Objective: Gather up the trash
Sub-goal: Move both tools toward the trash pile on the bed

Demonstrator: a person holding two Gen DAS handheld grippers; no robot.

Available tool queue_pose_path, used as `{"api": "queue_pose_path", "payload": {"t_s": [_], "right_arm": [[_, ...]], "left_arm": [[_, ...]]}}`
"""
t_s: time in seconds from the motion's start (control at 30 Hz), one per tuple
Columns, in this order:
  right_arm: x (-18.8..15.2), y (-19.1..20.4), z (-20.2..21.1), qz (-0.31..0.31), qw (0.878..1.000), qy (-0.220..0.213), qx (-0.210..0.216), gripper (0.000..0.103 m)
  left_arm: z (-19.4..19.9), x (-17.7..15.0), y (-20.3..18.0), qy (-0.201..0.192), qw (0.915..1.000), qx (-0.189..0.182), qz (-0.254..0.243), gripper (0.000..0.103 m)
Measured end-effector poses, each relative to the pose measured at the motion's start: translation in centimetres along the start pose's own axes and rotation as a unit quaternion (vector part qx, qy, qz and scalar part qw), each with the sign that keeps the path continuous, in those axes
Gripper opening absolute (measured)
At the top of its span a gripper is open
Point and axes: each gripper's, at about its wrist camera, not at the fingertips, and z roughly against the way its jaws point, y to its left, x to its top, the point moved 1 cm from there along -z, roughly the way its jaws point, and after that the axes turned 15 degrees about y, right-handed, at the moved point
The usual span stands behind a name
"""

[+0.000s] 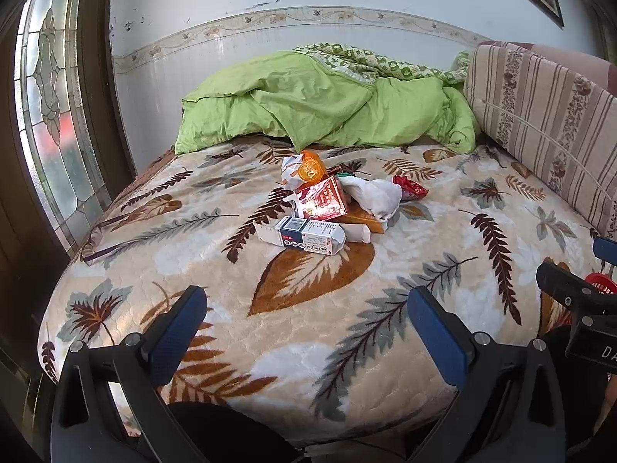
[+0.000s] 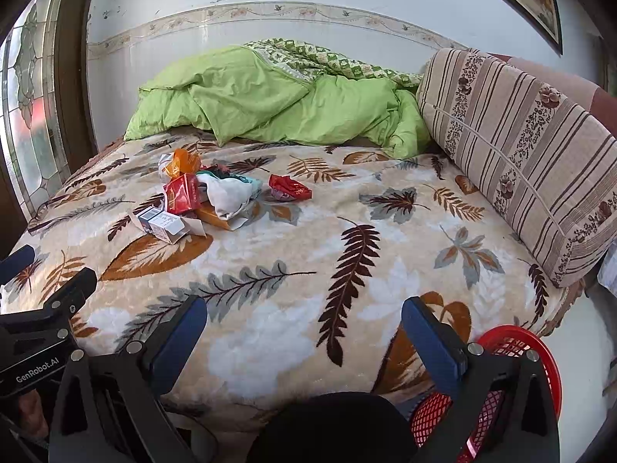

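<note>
Pale walls with a flowered border strip close the room behind a wide bed (image 1: 443,270), which fills both views under a cream blanket printed with brown, rust and grey leaves. Against the wall at its far end lies a rumpled green duvet (image 1: 327,104), and along the right side leans a long striped cushion (image 2: 520,154). A door with leaded coloured glass (image 1: 46,115) stands at the left.

Near the foot of the bed on the right sits a red mesh basket (image 2: 540,362), partly hidden behind the right tool and seen in the left view only as a sliver at the edge.

Trash lies in a loose heap (image 1: 327,200) toward the middle of the bed, left of centre from the right camera — a crumpled white bag (image 1: 376,196), a shiny red box (image 1: 322,202), a blue-and-white carton (image 1: 308,236) lying flat at the near side, an orange wrapper (image 1: 310,168) at the far side, and a small red wrapper (image 2: 289,189) just apart to the right.

Both tools hover over the near edge of the bed, well short of the heap. Left tongs (image 1: 306,332) stand wide apart and hold nothing; right tongs (image 2: 304,337) are likewise spread and empty.
</note>
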Motion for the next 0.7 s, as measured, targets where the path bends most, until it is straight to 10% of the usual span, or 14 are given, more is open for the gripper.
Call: {"api": "queue_pose_path", "payload": {"t_s": [0.7], "right_arm": [[0.01, -0.46, -0.57, -0.007, 1.000, 0.016, 0.008, 0.102]], "left_arm": [[0.02, -0.12, -0.03, 0.002, 1.0000, -0.001, -0.001, 0.103]]}}
